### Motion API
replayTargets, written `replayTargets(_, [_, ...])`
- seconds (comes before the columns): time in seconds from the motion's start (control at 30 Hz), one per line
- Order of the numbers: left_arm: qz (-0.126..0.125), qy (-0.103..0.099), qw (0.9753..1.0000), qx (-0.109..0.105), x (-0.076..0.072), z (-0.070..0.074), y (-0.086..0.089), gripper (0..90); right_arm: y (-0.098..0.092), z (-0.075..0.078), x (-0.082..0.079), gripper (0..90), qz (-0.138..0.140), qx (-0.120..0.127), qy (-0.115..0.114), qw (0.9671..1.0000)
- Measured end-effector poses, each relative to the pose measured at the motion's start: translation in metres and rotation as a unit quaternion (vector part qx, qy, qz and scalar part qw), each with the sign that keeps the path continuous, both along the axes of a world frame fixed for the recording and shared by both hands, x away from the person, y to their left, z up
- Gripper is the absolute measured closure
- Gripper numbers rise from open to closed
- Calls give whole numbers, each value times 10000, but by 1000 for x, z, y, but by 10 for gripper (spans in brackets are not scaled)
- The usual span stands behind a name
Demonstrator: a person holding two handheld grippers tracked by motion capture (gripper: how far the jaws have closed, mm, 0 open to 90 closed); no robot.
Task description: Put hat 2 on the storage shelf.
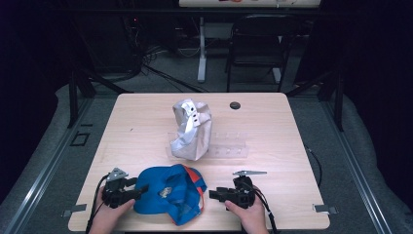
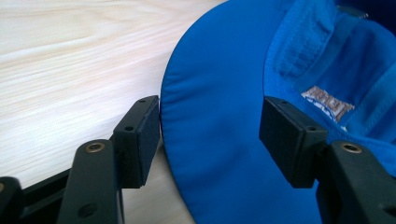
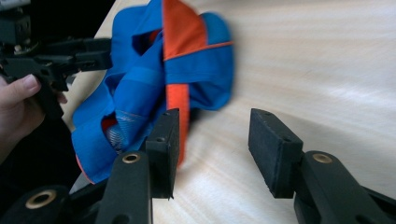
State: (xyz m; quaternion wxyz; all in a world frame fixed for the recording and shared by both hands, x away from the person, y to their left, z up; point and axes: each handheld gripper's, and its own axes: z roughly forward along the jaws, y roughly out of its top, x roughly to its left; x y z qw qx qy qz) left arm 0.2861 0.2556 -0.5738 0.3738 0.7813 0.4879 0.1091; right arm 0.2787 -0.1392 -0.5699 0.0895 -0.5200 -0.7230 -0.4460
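Blue cap (image 1: 168,194) is lying upside down at the near edge of the desk (image 1: 146,117), its brim sitting between the parted left tongs (image 2: 210,135). The right tongs (image 3: 212,149) are waiting apart, just right of the crown. A shallow bite could be letting the slick brim slip out, dragging the cap off the edge.

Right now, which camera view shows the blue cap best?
The high view: it shows the whole blue cap lying upside down at the near table edge, between both hand-held grippers. The left gripper view gives a close look at its brim and the inner label. The right gripper view shows its crown and orange panels, slightly blurred.
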Motion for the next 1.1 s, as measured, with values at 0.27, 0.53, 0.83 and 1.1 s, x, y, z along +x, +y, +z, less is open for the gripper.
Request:
replayTargets(0.27, [-382, -136, 9991, 156, -5, 2, -15, 397, 10, -10, -2, 544, 261, -61, 193, 9995])
replayTargets(0.53, [-314, -295, 9990, 148, -6, 5, -10, 402, 14, -14, -4, 628, 439, -32, 341, 9984])
replayTargets(0.83, [-283, -300, 9990, 160, -6, 5, -7, 403, 12, -10, -4, 776, 375, 0, 378, 9986])
replayTargets(1.1, [-257, -328, 9990, 175, -6, 5, -6, 406, 9, -5, -4, 780, 242, 232, 518, 9981])
